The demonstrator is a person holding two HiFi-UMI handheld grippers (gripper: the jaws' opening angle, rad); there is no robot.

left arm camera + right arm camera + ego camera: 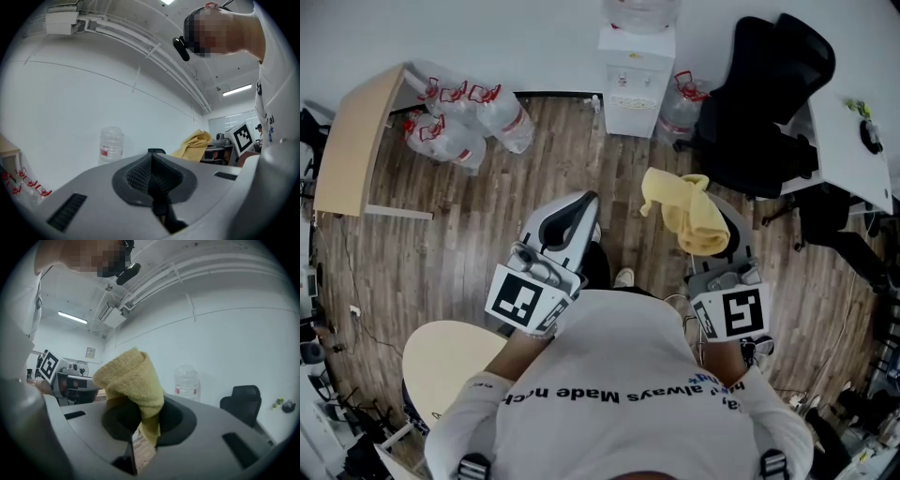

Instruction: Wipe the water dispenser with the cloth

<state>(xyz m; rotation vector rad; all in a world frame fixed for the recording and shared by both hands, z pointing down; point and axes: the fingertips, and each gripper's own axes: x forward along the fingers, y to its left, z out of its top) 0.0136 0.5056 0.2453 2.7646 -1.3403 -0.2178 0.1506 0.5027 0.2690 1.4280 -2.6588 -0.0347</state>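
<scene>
The right gripper pinched the yellow cloth; the left gripper was pressed together, empty. The water dispenser stood well apart by the wall, so stepping closer seemed wise.

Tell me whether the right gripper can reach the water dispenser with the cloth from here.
Probably yes, after a step forward: the right gripper, shut on the yellow cloth, faces the water dispenser across open wooden floor, with nothing standing between them.
</scene>
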